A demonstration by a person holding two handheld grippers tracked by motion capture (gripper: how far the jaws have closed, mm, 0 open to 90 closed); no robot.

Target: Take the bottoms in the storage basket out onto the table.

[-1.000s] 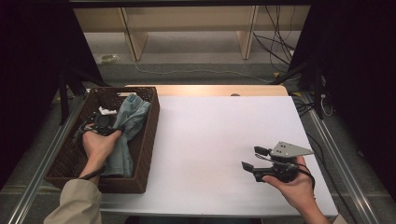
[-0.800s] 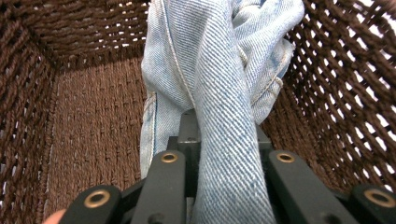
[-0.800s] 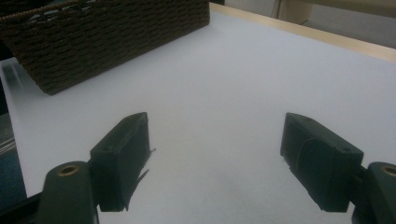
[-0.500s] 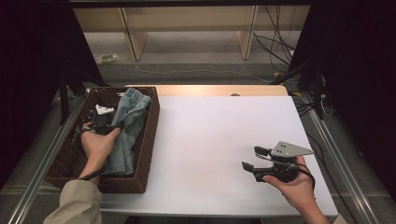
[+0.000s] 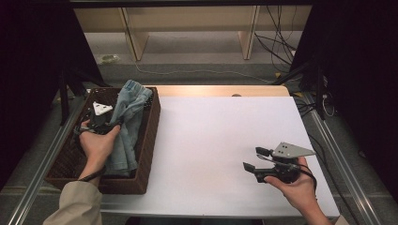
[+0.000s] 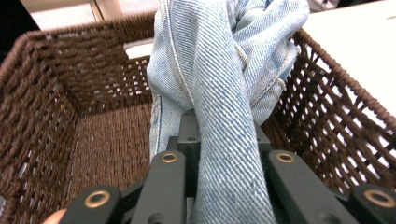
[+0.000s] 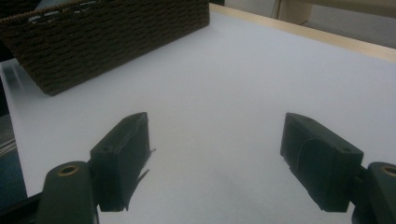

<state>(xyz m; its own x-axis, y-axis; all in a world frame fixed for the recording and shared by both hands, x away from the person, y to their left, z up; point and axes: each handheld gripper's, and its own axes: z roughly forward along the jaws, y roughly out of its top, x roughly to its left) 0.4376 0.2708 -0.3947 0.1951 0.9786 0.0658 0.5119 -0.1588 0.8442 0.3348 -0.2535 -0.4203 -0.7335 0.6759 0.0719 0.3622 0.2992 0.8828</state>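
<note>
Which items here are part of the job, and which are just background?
In play:
- faded blue denim jeans, clamped between the left gripper fingers
- dark brown woven wicker basket holding the jeans
- white table
- right gripper, open, above the table

Just lying about:
- pale wooden shelf legs behind the table
- black cables on the floor

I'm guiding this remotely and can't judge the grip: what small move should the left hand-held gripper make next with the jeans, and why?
Probably a short lift straight up. The left hand-held gripper looks shut on a fold of the jeans, but most of the denim lies inside the wicker basket. The white table beside it is bare, and the right hand-held gripper waits open.
</note>
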